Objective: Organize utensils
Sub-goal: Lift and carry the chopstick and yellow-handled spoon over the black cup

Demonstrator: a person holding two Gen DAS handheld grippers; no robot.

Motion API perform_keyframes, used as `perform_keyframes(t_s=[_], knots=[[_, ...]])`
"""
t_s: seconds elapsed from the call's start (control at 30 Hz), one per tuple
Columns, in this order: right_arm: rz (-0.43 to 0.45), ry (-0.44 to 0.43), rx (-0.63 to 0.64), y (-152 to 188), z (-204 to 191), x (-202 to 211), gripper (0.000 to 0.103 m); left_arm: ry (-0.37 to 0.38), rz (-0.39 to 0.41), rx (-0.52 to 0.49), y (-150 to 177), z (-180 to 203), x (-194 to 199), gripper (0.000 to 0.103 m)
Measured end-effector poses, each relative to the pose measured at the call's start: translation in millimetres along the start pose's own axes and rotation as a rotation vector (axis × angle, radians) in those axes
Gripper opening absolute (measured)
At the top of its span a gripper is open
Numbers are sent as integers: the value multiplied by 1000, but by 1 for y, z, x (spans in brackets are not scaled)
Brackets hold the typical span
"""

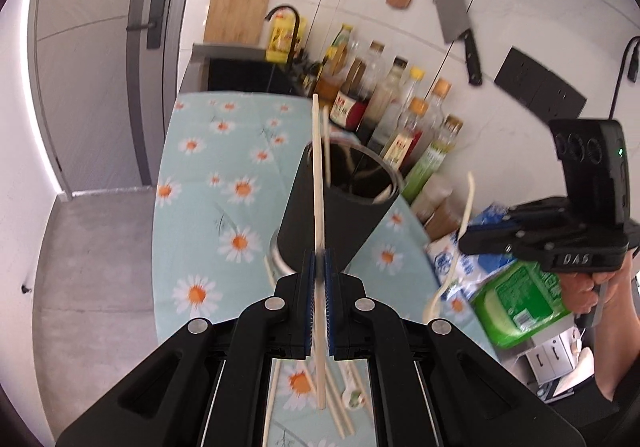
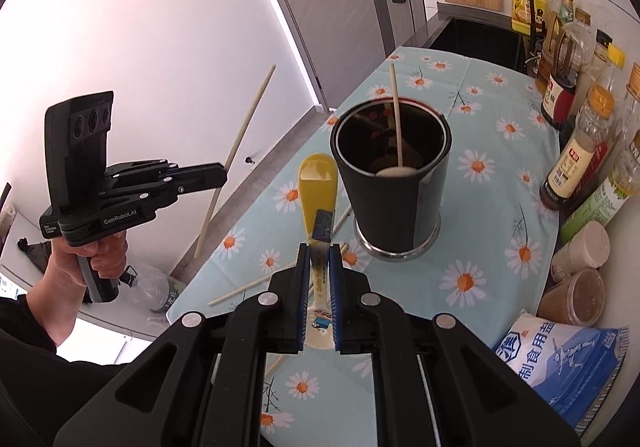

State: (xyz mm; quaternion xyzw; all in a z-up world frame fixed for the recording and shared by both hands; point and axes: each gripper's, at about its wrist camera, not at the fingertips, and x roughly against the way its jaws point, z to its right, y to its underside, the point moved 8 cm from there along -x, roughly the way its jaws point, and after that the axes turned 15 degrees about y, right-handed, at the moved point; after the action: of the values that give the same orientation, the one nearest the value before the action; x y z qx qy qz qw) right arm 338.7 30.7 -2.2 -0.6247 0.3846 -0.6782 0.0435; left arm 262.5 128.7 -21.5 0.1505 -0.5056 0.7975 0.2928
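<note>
Above the daisy-print worktop (image 2: 500,263), both grippers are hanging near the black utensil holder (image 2: 390,191), each carrying something. The left gripper (image 1: 319,259) is clamping its jaws on a pale chopstick (image 1: 318,183), which is standing nearly upright with its upper end rising past the holder's rim. The right gripper (image 2: 319,259) is squeezing its jaws on the printed handle of a yellow spoon (image 2: 318,183), whose bowl is pointing forward toward the holder.

To do this step well, I would judge each piece should be brought over the open mouth, tipped so the lower end is aiming inside, and released only once that end is below the rim; the chopstick is thin and may be pivoting in the pads, so a slow, steady descent seems wise.

The holder is a dark, tapered cup on a shiny metal base, standing upright and already holding one chopstick (image 2: 396,115) and what looks like a pale spoon. More loose chopsticks (image 2: 256,281) are lying on the cloth just beside it, waiting.
</note>
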Motion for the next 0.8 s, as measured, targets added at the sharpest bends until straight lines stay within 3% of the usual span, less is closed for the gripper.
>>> perform_keyframes(t_s=[0.37,0.8], knots=[[67,0,-50,-43,12,14,10,43,211,-46,-63,17,2,4],[177,0,-102,-102,31,41,10,103,361,-83,-102,20,-5,4]])
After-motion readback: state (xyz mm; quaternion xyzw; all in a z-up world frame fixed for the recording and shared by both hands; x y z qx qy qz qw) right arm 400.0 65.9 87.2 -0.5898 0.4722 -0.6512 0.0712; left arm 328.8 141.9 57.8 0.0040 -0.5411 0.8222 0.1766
